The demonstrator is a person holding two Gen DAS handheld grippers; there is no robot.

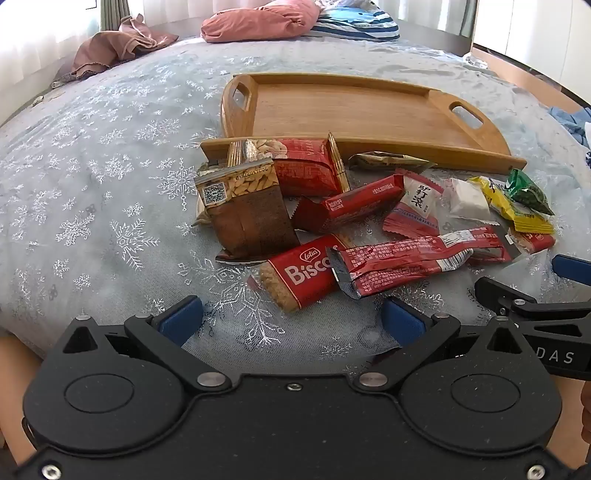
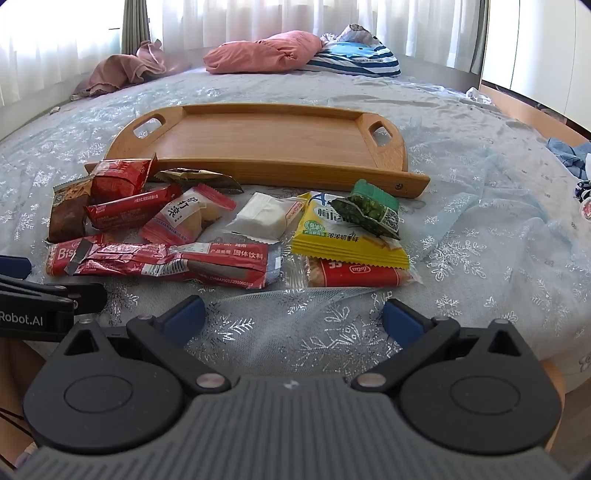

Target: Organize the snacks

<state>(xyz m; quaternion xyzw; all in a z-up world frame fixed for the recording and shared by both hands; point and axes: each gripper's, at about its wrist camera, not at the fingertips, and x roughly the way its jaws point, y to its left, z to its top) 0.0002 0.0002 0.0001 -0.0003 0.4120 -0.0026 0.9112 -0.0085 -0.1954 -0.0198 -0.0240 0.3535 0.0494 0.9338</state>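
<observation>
2 hand-held grippers are hovering low over the near edge of a bed: the left gripper (image 1: 291, 317) and the right gripper (image 2: 293, 317) are both standing with blue pads spread wide, pinching nothing, only the snowflake-print bedspread (image 1: 92, 206) lying between their fingers. The right gripper's tip is showing at the right edge of the left wrist view, just beside the snacks.

Just ahead of the left gripper, a red Lotus Biscoff pack (image 1: 295, 275) is lying nearest, with a long crinkled red sachet (image 1: 410, 260) overlapping its right end. Beyond them a brown peanut pack (image 1: 243, 206) is leaning on a red-and-gold pack (image 1: 310, 166), and a slim red bar (image 1: 351, 206) is resting beside a white-and-red pastry wrapper (image 1: 417, 201).

In the right wrist view, a second Lotus biscuit pack (image 2: 356, 275) is sitting closest, partly under a yellow snack bag (image 2: 340, 236). 1 green pea packet (image 2: 373, 210) is lying on top of that yellow bag. A clear-wrapped white cake (image 2: 264, 218) is sitting to the left of it, and a dark gold wrapper (image 2: 195, 179) is touching the tray's near rim.

Farther back, the wooden tray (image 2: 388, 177) with 2 handle cut-outs is lying on the bedspread with nothing in it; all the snacks are sitting outside it, along its near side. At the far end, a pink pillow (image 2: 266, 51), a striped cloth (image 2: 354, 59) and a mauve garment (image 2: 118, 70) are lying before white curtains (image 2: 240, 18).
</observation>
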